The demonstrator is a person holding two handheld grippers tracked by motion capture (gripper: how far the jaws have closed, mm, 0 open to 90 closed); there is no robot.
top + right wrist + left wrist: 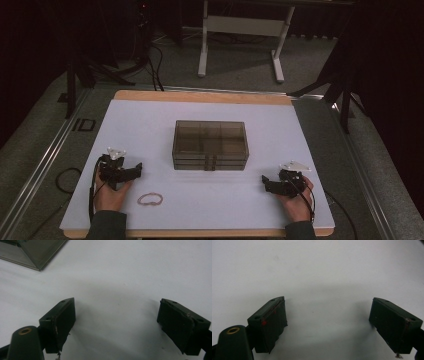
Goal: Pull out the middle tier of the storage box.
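While both hands rest low on the table, the left gripper sits near the front left corner, held in the left hand, its jaws pointing toward the middle. From its own camera the left gripper has its jaws spread wide apart, nothing between them but bare white surface. Just to the right of that hand, close to the front edge, lies a small pinkish ring, a loop of cord or beads; I cannot tell which. Farther back, at the centre of the surface, stands a smoky see-through box with its lid closed and dividers showing inside. Over near the front right corner, the right hand holds the right gripper, which points left toward the middle. Its own camera shows the right gripper with jaws likewise wide apart over bare surface, and a corner of the box at the top left.
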